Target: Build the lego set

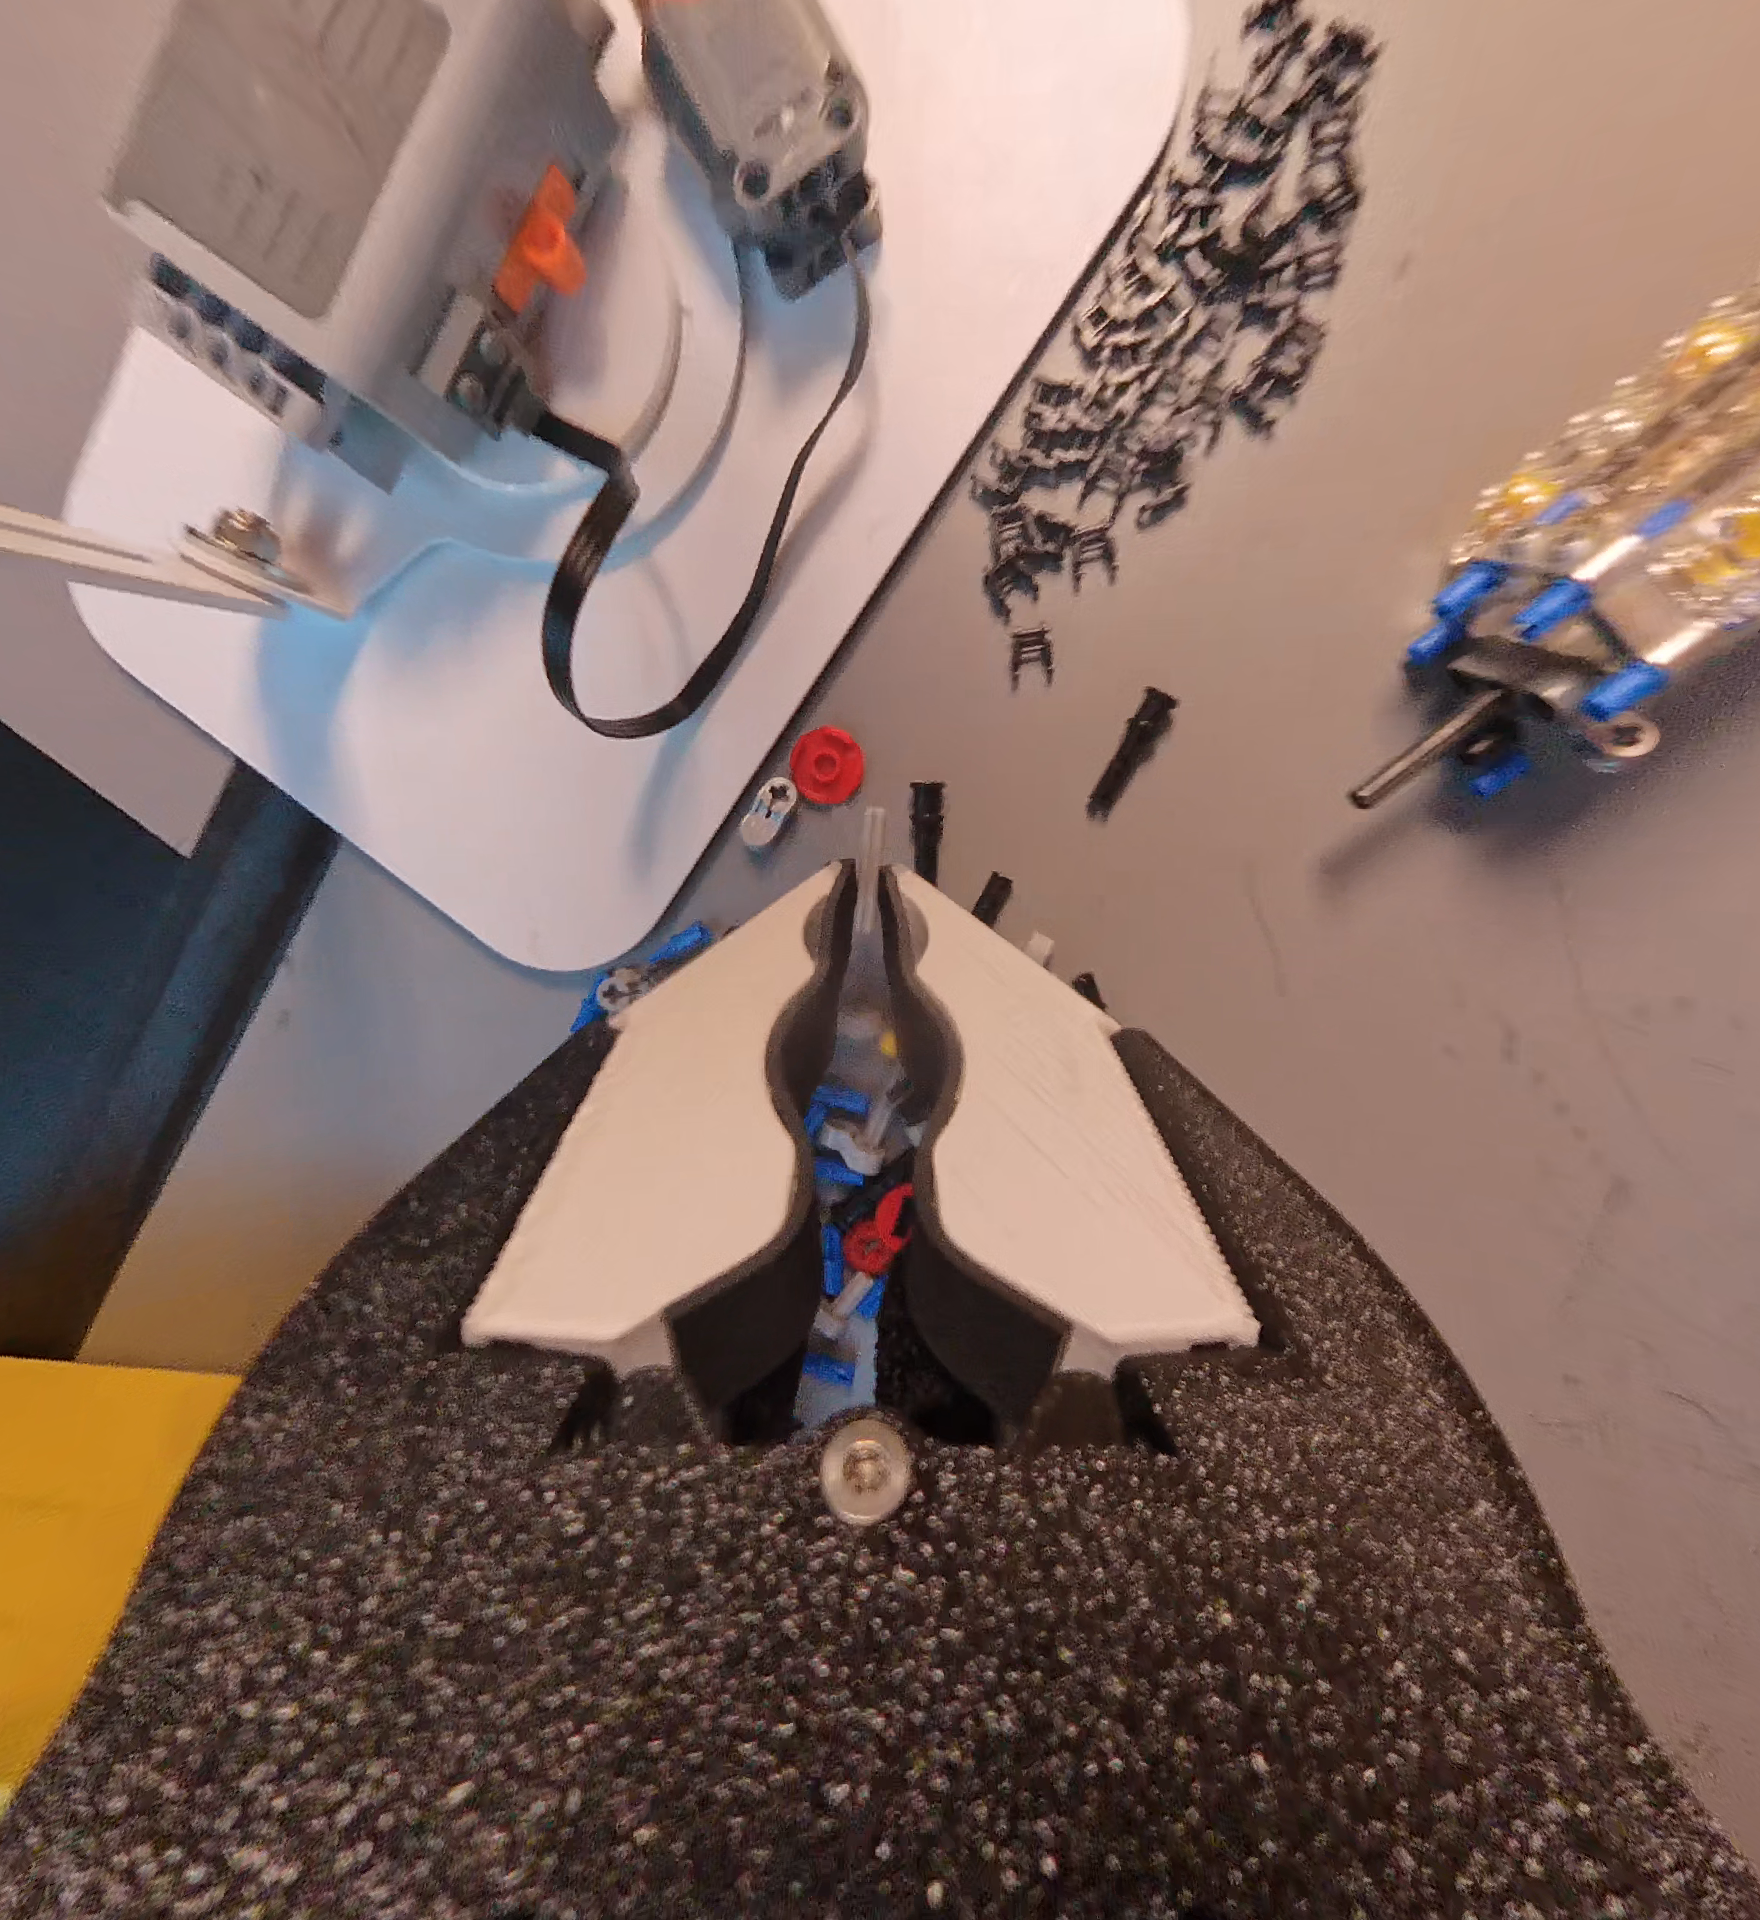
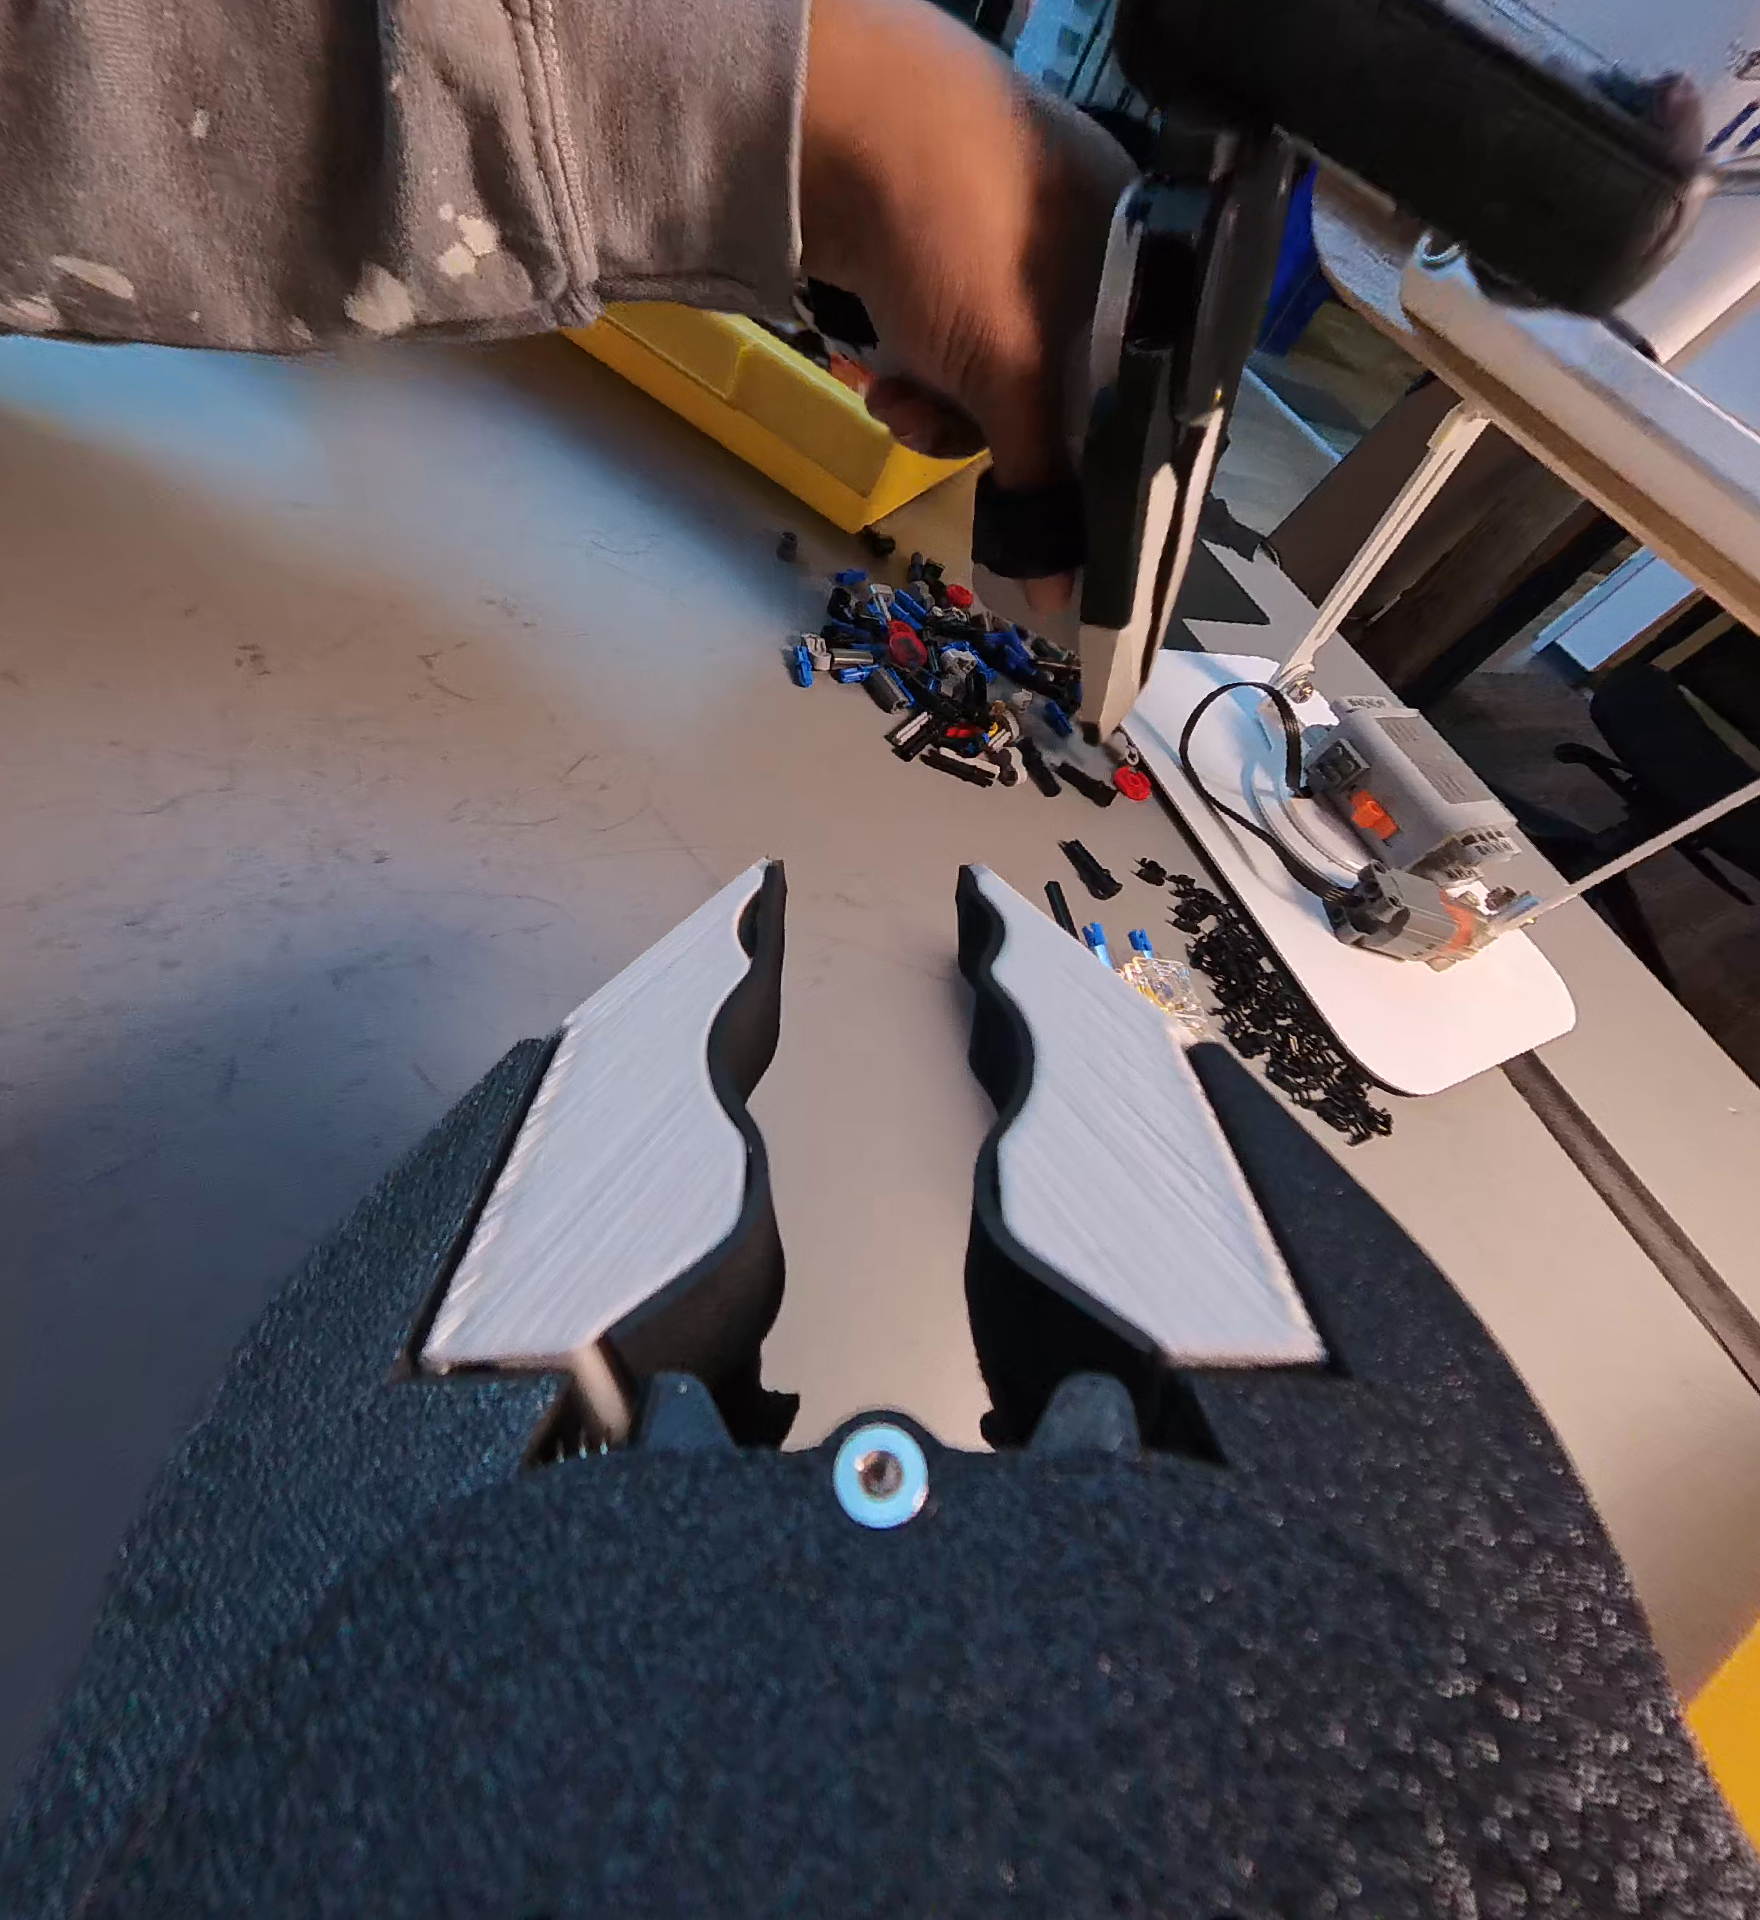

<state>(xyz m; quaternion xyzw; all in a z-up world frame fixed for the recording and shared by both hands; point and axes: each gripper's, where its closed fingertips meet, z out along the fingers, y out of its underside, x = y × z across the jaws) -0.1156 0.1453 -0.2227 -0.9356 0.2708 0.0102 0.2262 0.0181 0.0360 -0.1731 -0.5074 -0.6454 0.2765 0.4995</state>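
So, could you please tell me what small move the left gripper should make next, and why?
Probably lift straight up a little: the left gripper is shut on a thin light-grey plastic axle, low over the pile of small blue, black and red plastic parts, which a sideways move might scatter.

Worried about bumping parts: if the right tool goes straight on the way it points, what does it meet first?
The right tool, open and empty, has bare table directly ahead. Farther along that line lies the pile of small parts; that looks like the first contact, though depth is unclear.
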